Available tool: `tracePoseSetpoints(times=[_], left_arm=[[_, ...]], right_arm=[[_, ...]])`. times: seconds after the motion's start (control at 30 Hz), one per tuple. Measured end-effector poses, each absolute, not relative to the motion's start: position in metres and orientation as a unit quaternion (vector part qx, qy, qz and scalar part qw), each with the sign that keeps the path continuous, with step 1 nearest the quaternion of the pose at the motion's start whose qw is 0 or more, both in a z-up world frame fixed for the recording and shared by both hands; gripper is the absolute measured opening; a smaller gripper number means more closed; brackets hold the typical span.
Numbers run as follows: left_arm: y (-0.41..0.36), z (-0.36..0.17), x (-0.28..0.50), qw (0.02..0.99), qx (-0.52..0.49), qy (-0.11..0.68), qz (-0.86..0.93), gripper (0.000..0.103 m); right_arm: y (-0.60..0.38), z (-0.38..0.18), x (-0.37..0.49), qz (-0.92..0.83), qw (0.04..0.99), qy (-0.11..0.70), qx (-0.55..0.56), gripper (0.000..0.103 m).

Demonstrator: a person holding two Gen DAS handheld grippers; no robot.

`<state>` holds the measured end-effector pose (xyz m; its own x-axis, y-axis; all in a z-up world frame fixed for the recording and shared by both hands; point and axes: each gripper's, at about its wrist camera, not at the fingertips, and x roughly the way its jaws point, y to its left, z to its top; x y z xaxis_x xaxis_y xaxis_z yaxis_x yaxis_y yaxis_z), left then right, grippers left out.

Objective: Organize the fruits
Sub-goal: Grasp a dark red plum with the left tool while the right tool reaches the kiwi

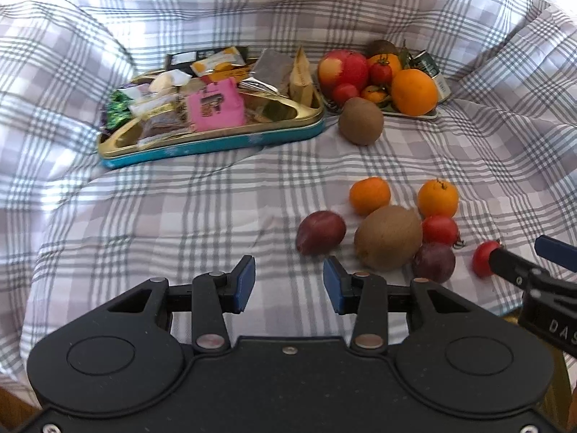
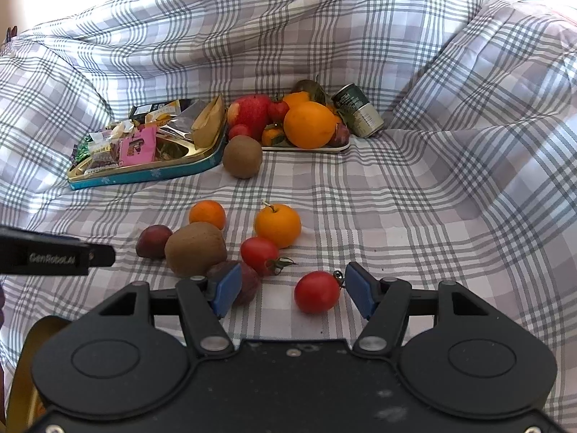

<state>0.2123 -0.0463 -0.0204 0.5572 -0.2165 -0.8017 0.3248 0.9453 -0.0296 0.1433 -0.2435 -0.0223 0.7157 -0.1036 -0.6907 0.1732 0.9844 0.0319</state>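
Loose fruit lies on the checked cloth: two tangerines (image 1: 369, 195) (image 1: 437, 197), a big kiwi (image 1: 388, 237), two plums (image 1: 320, 232) (image 1: 434, 261) and two tomatoes (image 1: 440, 230) (image 1: 485, 258). My left gripper (image 1: 288, 283) is open and empty, just short of the left plum. My right gripper (image 2: 294, 292) is open around the near tomato (image 2: 317, 291), which lies close to the right pad; the left pad stands in front of a plum (image 2: 249, 285). A white plate (image 2: 306, 149) at the back is piled with an apple, oranges and tomatoes; another kiwi (image 2: 242, 157) rests beside it.
A gold and blue tin tray (image 1: 216, 140) full of snack packets sits at the back left. A green can (image 2: 360, 115) leans behind the plate. The cloth rises in folds at the back and on both sides.
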Motion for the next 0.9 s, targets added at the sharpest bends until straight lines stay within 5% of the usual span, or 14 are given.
tracePoseSetpoints(times=[0.9], left_arm=[[-0.086, -0.053, 0.257, 0.868, 0.1, 0.447, -0.19, 0.053]], right_arm=[[-0.248, -0.026, 0.151, -0.069, 0.922, 0.377, 0.049, 0.067]])
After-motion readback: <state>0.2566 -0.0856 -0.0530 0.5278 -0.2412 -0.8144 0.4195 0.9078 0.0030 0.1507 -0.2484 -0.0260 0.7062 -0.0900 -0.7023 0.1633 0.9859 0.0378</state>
